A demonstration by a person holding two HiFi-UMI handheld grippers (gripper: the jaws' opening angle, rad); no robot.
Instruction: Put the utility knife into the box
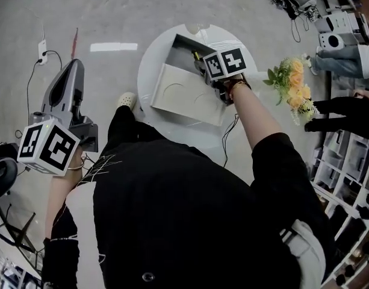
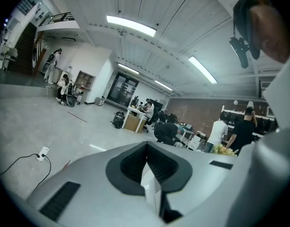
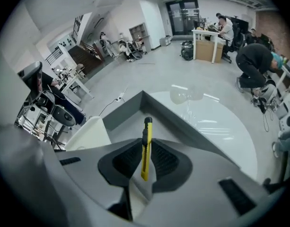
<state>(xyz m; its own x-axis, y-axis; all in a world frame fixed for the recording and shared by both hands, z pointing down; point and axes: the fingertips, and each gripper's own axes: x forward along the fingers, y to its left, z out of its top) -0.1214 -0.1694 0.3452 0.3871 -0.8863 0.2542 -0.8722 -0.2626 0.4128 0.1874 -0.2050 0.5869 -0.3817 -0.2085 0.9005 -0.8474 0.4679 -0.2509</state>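
**Jaw pads of right gripper shut on knife above open box**

Nearest the lens in the right gripper view: dark ribbed pads of the right gripper (image 3: pixel 145 167), closed narrow on the slim yellow plastic utility knife (image 3: pixel 145 143). Grips the knife by its flat sides at the rear half, leaving the black-tipped front end projecting forward. Sets the long axis in line with the jaws, so that release needs only a parting of the pads and no rotation.

Positions the knife over the interior of the grey rectangular open-topped box (image 3: pixel 185 126), front end aimed toward the far corner. Cannot confirm from either view whether the tip touches the box floor. Judged stage: placement under way, release not yet made.

Stands the box on the round white table (image 1: pixel 146 71) with its white lid flap (image 1: pixel 184 95) folded down toward the person, clearing the opening for approach from above. Shows, in the head view, the right forearm reaching across the lid to the box.

Parks the left gripper (image 2: pixel 146 167) well apart from the table, off to the person's left above the floor, pointing away. Shows its pads together with nothing between them. Judged idle, since one gripper suffices for the placement.

Next move, as judged: lower until the knife lies within the walls, then part the pads. Risk: knife catching on a wall edge, or tipping out if released high.
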